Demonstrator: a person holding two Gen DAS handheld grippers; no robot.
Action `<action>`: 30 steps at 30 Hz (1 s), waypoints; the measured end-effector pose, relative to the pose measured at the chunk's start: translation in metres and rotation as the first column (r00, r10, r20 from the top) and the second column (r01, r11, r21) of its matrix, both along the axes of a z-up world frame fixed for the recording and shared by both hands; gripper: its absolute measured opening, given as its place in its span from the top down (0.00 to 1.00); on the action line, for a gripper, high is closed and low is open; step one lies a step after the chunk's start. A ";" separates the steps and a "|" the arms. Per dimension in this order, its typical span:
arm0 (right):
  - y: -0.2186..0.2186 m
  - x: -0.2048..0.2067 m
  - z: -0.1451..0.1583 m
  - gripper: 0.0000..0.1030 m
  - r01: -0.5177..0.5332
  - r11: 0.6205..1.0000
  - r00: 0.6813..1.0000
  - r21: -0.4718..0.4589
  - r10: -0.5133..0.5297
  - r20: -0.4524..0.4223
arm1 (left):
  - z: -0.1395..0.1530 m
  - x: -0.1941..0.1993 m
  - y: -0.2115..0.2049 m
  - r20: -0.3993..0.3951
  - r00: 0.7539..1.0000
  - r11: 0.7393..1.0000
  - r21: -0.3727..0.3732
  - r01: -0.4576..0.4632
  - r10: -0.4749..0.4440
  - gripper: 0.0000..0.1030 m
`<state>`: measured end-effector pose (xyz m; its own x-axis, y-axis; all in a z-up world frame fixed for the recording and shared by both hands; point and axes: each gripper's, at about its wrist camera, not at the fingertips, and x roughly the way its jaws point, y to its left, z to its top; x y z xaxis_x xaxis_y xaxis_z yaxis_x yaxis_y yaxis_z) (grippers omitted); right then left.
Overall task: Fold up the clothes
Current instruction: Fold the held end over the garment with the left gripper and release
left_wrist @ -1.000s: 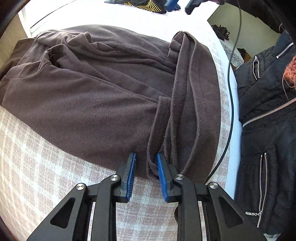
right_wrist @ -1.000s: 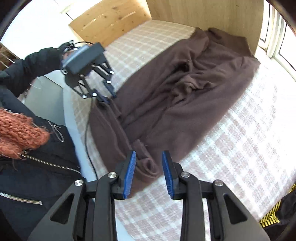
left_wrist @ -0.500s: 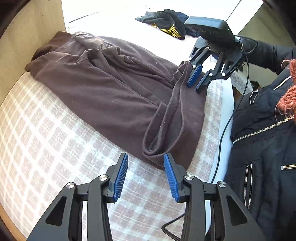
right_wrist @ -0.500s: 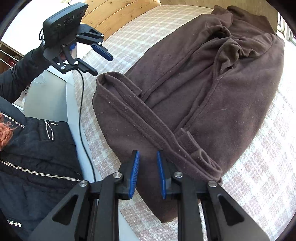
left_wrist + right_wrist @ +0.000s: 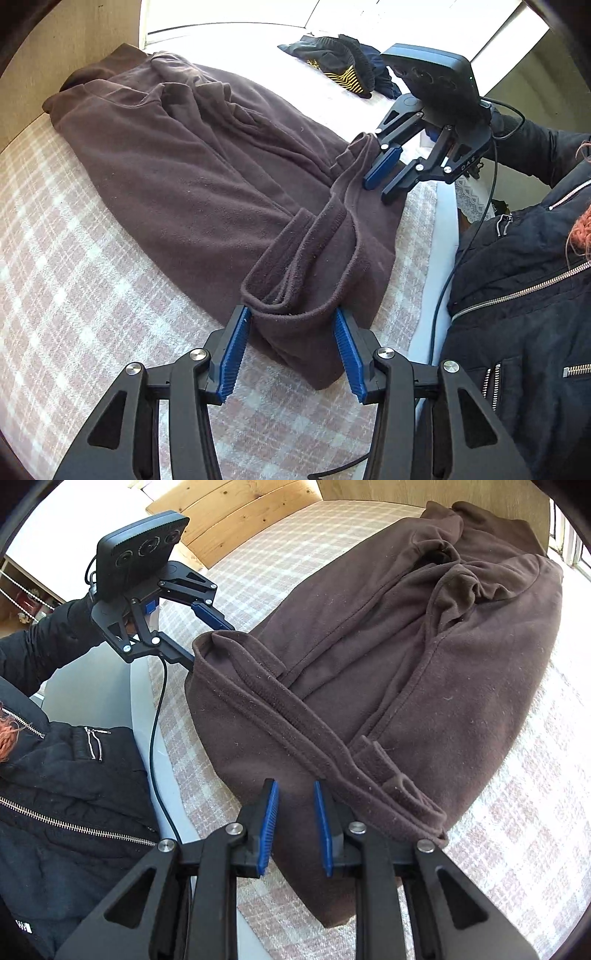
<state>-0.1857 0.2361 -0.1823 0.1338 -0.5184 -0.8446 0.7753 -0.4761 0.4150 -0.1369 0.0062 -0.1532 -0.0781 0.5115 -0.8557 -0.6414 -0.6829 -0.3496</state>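
Plaid bedspread (image 5: pixel 92 295), rumpled brown fleece garment (image 5: pixel 207 177), left gripper (image 5: pixel 291 350) jaws spread around hem, right gripper (image 5: pixel 293 821) jaws spread.

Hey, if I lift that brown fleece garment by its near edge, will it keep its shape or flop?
Probably floppy: the brown fleece garment lies in soft creases, and its hem sags between the open pads of the left claw. Likely not slippery; the nap looks fuzzy. Lifted by one edge, the rest would probably drag across the checked bedcover.
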 end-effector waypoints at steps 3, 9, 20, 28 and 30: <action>-0.003 0.000 -0.005 0.80 0.010 1.000 1.000 -0.010 -0.009 0.009 | -0.001 -0.004 -0.006 0.044 0.999 0.998 0.060 -0.033 0.030 0.57; -0.005 0.000 -0.002 0.80 -0.001 1.000 1.000 -0.005 0.001 0.004 | -0.010 -0.011 0.005 0.053 0.999 1.000 0.007 0.001 -0.001 0.55; 0.024 0.004 0.022 0.58 0.075 0.992 0.994 -0.103 -0.083 -0.072 | 0.000 0.000 0.003 -0.007 0.999 0.998 0.041 0.045 -0.045 0.86; 0.071 -0.006 0.018 0.51 0.223 0.971 0.969 -0.082 -0.230 -0.093 | 0.004 0.005 0.002 -0.013 0.999 0.998 0.042 0.036 -0.035 0.86; 0.076 -0.009 0.016 0.51 0.247 0.967 0.963 -0.068 -0.253 -0.092 | 0.004 0.005 0.004 -0.008 0.999 0.999 0.036 0.039 -0.039 0.86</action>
<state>-0.1951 0.3118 -0.1664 -0.0893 -0.5708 -0.8162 0.6732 -0.6385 0.3729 -0.1318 0.0102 -0.1493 -0.0637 0.5447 -0.8362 -0.6699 -0.6444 -0.3688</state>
